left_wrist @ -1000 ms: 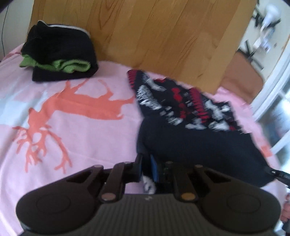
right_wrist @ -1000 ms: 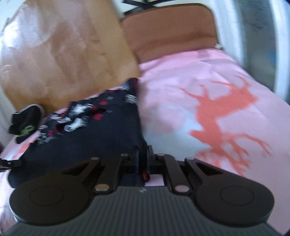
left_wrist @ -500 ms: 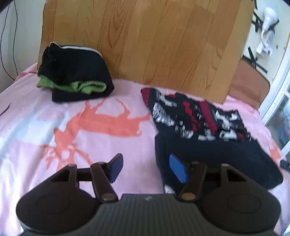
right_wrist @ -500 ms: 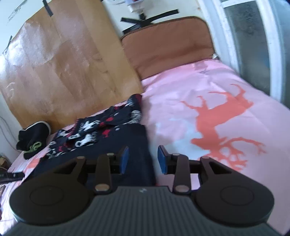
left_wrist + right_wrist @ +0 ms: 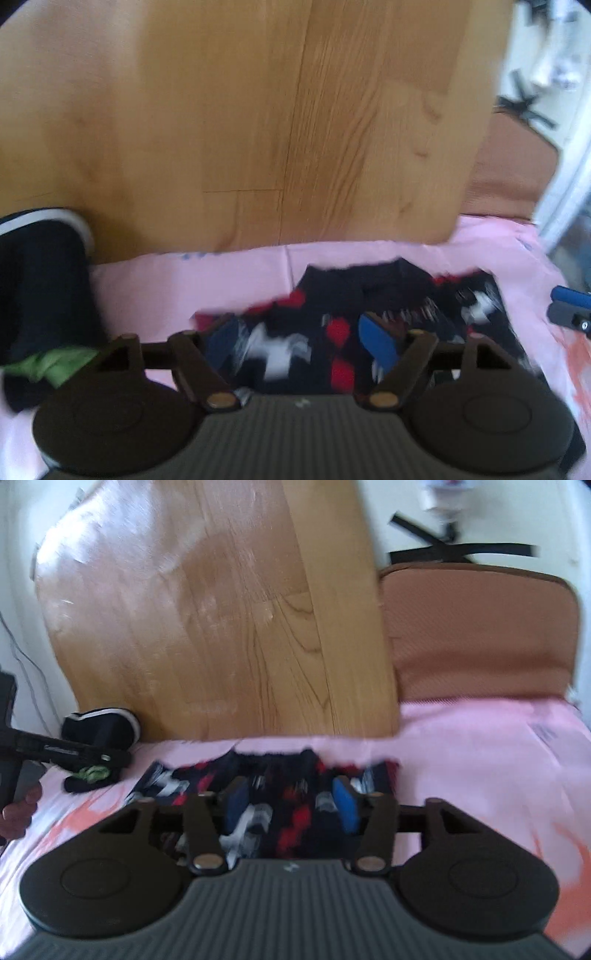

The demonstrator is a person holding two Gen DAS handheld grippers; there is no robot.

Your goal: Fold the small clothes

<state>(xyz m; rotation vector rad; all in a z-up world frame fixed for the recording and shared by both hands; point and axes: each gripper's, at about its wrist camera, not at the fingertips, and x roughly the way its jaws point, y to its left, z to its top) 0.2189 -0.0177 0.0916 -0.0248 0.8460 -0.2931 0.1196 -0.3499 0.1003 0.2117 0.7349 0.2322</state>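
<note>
Sweater [image 5: 295, 332], dark knit with red and white pattern, lies folded on the pink bedsheet [image 5: 221, 273] near the wooden board [image 5: 258, 129]. Left gripper [image 5: 301, 341] hovers low over its near part, jaws spread wide, holding nothing. Right gripper [image 5: 291, 806] hovers likewise, jaws wide and empty. Folded dark clothes [image 5: 99, 734] sit well to the left; bare sheet stretches right toward the brown cushion [image 5: 480, 627].

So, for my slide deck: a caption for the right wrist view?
Open right gripper poised over a dark patterned sweater on the pink bedsheet, wooden board behind.
</note>
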